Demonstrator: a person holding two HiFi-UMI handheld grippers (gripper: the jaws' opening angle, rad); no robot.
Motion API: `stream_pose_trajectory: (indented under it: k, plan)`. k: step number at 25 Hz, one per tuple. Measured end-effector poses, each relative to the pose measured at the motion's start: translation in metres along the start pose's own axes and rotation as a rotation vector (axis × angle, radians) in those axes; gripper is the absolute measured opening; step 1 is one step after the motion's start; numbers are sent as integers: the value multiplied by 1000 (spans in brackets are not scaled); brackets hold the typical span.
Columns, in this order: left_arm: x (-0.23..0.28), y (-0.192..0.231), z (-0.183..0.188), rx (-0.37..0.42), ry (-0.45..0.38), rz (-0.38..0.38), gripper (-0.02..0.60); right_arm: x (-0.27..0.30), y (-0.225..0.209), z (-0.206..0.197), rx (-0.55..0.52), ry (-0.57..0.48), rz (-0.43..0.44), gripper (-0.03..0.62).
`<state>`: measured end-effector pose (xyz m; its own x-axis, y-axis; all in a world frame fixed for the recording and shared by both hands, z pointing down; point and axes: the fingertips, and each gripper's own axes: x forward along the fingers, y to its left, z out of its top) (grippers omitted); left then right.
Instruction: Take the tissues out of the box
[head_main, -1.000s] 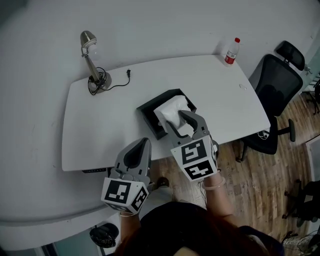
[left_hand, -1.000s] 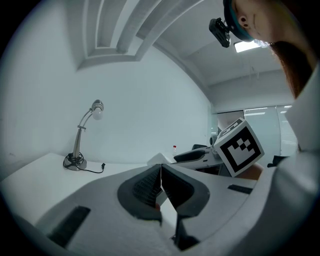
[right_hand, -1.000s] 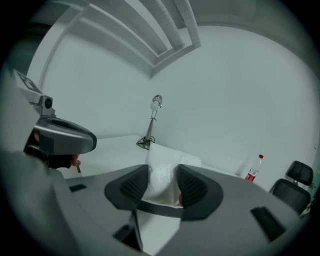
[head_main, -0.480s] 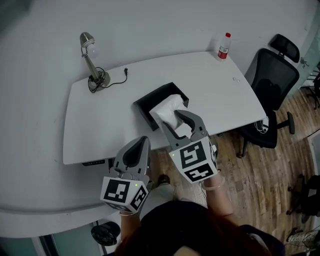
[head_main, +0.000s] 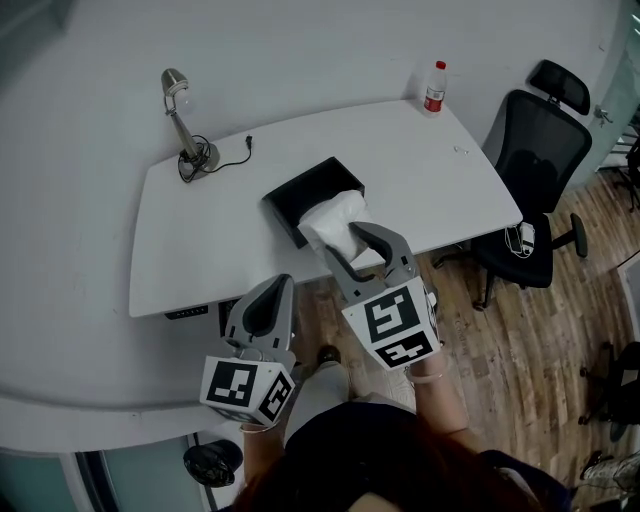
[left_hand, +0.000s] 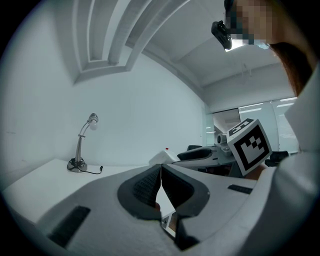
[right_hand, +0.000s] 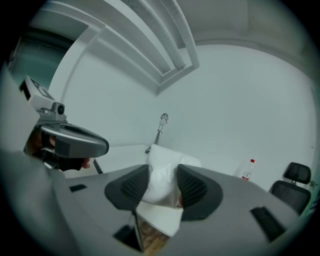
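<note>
A white surface (head_main: 200, 240) with rounded corners stands before a pale wall (head_main: 320, 40). Near its far left corner a silver lamp (head_main: 182, 115) stands upright with its head tilted. A black cord (head_main: 188, 173) coils round the lamp's base, and its plug lies loose on the surface close by. A clear bottle (head_main: 434, 87) with a red cap stands upright at the far right corner. A black chair (head_main: 530, 165) stands on the wood floor (head_main: 520, 350) just beside the right end.

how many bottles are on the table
1: a clear plastic bottle with a red cap stands at the white table's far right corner, apart from the black tissue box. No other shows.
</note>
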<state>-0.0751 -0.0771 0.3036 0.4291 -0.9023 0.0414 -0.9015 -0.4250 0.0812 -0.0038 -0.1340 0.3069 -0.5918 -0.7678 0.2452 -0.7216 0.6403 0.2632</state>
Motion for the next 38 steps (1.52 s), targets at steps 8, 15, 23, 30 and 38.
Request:
stream_pose_trajectory:
  k: [8,15,23,30,38]
  plan:
    - [-20,-19,3,17,-7,3,21,-39,5,7,24,-54,-12,192]
    - [-40,-33,5,34,-12,8,21,-67,12,8,48,-87,-30,190]
    - [-60,-50,5,49,-15,-2,21,-96,22,12,76,-132,-38,189]
    - [-73,-62,5,53,-20,-7,21,-119,29,13,88,-155,-38,189]
    - [-89,-76,2,64,-21,-15,21,-143,38,9,100,-169,-37,189]
